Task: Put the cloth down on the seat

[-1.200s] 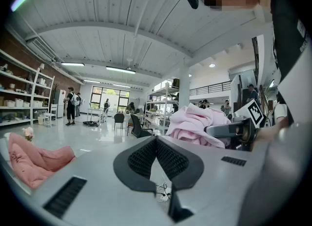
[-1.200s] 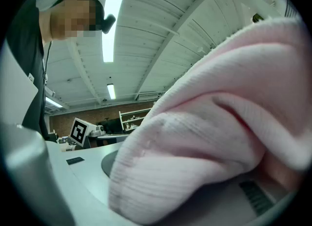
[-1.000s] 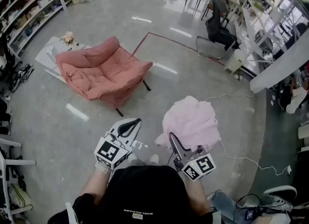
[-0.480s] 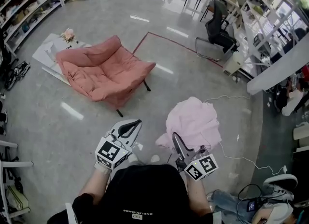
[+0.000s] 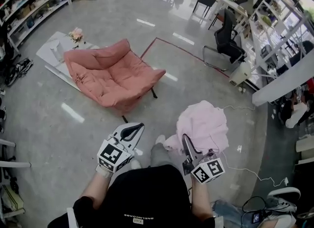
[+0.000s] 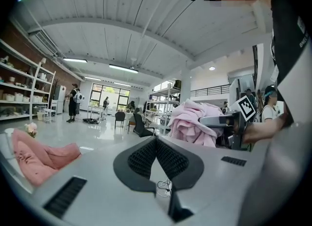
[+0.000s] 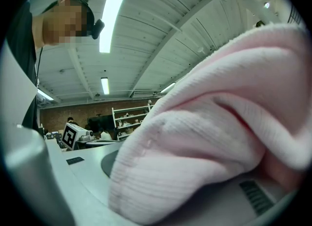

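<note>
Plainly marked right gripper [image 5: 185, 139] on cloth [image 5: 203, 124]

An open lab hall — storage shelves [image 5: 34, 3], office chairs [image 5: 226, 38], polished concrete floor [image 5: 44, 124].

Upper right: black office chair [image 5: 229, 38] beside red floor tape [image 5: 186, 50]. Left: shelving [image 5: 34, 1], white board [image 5: 51, 55] carrying flowers [image 5: 76, 34]. Right: white cable [image 5: 239, 107] on floor.

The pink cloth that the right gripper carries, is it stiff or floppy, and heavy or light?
Probably floppy: the pink cloth bunches and droops in folds over the right gripper. Likely light, since one gripper carries the whole bundle. Its ribbed knit looks soft, so it should hardly slip.
</note>
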Available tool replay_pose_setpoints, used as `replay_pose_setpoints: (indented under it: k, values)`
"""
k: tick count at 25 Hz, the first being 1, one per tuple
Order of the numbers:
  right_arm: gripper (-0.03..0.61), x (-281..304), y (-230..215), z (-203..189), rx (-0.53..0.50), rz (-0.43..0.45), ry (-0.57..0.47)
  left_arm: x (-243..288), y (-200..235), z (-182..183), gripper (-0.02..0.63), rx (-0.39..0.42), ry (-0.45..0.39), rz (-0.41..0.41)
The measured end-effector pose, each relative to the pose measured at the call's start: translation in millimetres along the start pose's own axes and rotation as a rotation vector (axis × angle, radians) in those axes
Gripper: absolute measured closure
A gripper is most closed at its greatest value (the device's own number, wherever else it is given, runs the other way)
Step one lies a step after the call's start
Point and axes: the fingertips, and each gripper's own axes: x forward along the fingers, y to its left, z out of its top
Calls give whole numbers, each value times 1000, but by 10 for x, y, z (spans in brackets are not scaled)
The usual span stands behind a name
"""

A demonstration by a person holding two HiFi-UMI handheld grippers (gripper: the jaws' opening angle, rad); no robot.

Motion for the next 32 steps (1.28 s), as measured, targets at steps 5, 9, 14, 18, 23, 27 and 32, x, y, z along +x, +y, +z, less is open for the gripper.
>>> replay_pose_setpoints:
  k: [5,9,14,18,23,27,32]
  values:
    - [402,389,-75,-43,-2,16,-7,26,342,-25,598,6,-1,30]
    - [402,671,-251,35,22,31,-4,162,537,27,598,4,11,54]
    - [402,1108,-599,86,24,48,7,539,875,35,598,-3,25,71]
    - [402,1477,-967,187,44,56,16,948,1141,112,598,-3,29,78]
    - [402,1989,-1388,306,61,73,32,1460,1537,181,600,-7,52,86]
    - [402,2415,-1713,414,67,90,49,1871,1865,344,598,-22,52,95]
    - [402,2919,-2150,548,76,120,61,2372,2237,452,598,-28,61,123]
